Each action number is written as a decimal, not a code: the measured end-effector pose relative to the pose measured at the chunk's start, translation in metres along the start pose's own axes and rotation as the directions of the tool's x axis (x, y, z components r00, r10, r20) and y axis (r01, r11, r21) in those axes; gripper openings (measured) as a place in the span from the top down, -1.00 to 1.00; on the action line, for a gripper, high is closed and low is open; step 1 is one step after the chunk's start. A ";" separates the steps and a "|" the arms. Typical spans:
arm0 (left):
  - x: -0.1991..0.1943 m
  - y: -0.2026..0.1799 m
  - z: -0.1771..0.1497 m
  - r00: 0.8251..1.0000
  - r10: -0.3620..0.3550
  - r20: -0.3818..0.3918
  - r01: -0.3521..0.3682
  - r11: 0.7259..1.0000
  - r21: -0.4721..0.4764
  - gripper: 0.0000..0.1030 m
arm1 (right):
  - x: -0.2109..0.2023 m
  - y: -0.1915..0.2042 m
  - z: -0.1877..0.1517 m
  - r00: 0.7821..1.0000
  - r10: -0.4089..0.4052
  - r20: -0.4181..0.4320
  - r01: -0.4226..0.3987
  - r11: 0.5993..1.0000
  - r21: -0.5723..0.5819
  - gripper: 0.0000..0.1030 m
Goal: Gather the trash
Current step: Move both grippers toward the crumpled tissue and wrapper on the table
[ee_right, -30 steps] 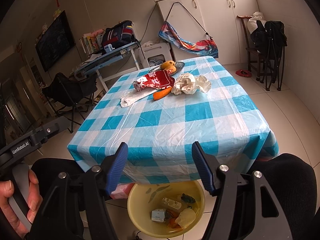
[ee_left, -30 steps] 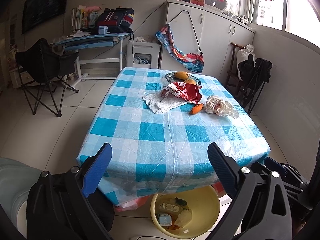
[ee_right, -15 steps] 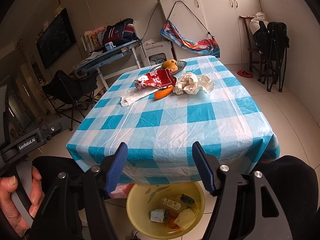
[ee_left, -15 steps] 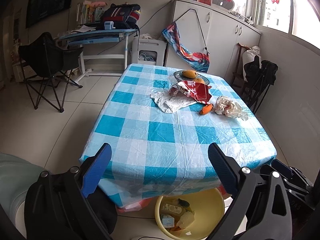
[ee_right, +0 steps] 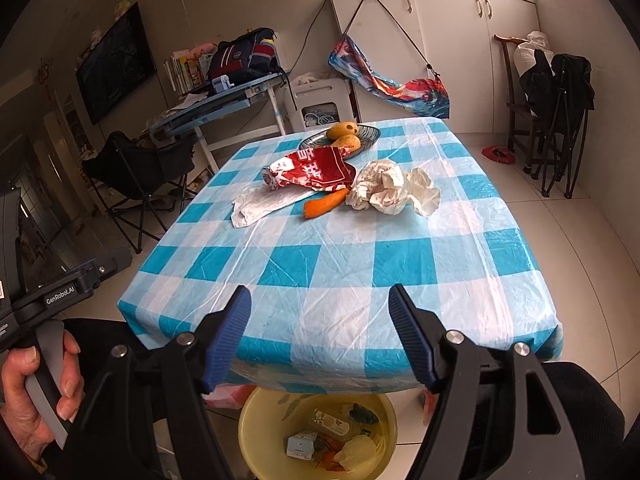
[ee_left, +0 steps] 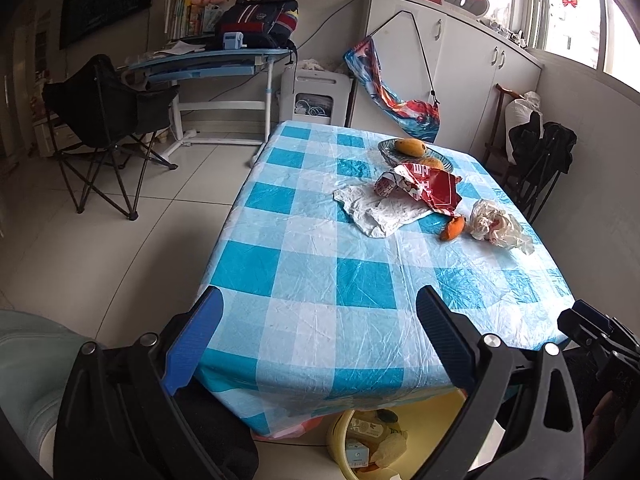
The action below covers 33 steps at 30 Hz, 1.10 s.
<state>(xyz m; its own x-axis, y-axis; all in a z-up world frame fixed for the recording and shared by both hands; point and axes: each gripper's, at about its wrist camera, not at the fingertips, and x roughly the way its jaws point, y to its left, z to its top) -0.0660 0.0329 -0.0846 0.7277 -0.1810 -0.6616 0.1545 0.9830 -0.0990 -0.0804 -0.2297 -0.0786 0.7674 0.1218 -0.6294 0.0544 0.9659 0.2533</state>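
Right wrist view: the right gripper [ee_right: 318, 334] hangs over the near edge of the checked surface [ee_right: 332, 264], its jaws opening with nothing between them. The left gripper [ee_left: 318, 342] has its jaws spread wide and empty too. The trash lies well ahead, toward the far half: a red snack wrapper [ee_right: 314, 170], a flat white plastic bag [ee_right: 262, 204] partly under it, a crumpled wad of paper [ee_right: 390, 192] and an orange peel or carrot piece [ee_right: 324, 205] just beside both. All look light; the wrapper and bag are probably thin, slick and limp, best pinched at a raised fold, while the paper wad should crush easily and offers many ridges. A yellow basin [ee_right: 318, 436] below the near edge already holds scraps. Its rear rim is hidden by the cloth, and what the orange piece really is cannot be told.
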 end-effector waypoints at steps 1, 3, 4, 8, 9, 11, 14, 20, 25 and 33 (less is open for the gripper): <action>0.004 0.000 0.002 1.000 -0.002 -0.003 0.002 1.000 0.008 -0.82 | 0.004 -0.001 0.004 1.000 -0.005 -0.004 0.005 1.000 -0.007 -0.34; 0.013 -0.002 0.006 1.000 -0.007 -0.010 0.008 1.000 0.026 -0.82 | 0.010 -0.005 0.012 1.000 -0.016 -0.009 0.016 1.000 -0.021 -0.34; 0.017 -0.002 0.009 1.000 -0.009 -0.011 0.009 0.999 0.036 -0.82 | 0.014 -0.006 0.016 1.000 -0.021 -0.013 0.021 0.999 -0.028 -0.34; 0.037 -0.009 0.020 0.999 -0.024 -0.023 0.025 0.997 0.070 -0.82 | 0.030 -0.015 0.034 0.999 -0.048 -0.024 0.047 0.998 -0.052 -0.35; 0.043 -0.011 0.023 0.999 -0.028 -0.025 0.030 0.996 0.083 -0.82 | 0.035 -0.018 0.039 0.998 -0.056 -0.025 0.055 0.997 -0.055 -0.35; 0.056 -0.017 0.031 0.999 -0.038 -0.031 0.041 0.993 0.111 -0.82 | 0.046 -0.024 0.050 0.997 -0.071 -0.029 0.069 0.996 -0.056 -0.35; 0.081 -0.028 0.045 0.998 -0.054 -0.045 0.060 0.986 0.155 -0.82 | 0.062 -0.034 0.063 0.996 -0.086 -0.035 0.084 0.995 -0.053 -0.35; 0.135 -0.047 0.068 0.993 -0.070 -0.092 0.087 0.976 0.199 -0.82 | 0.094 -0.043 0.082 0.994 -0.097 -0.045 0.095 0.994 -0.047 -0.35; 0.166 -0.063 0.078 0.991 -0.074 -0.114 0.099 0.968 0.231 -0.82 | 0.111 -0.046 0.085 0.994 -0.090 -0.057 0.088 0.996 -0.035 -0.35; 0.197 -0.075 0.092 0.987 -0.066 -0.149 0.100 0.966 0.240 -0.82 | 0.125 -0.051 0.091 0.994 -0.078 -0.079 0.078 0.997 -0.007 -0.35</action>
<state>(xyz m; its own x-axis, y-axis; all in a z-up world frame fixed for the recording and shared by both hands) 0.1274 -0.0787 -0.1388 0.6083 -0.2387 -0.7570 0.3825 0.9238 0.0161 0.0707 -0.2844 -0.1029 0.7083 0.0633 -0.7031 0.1098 0.9740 0.1983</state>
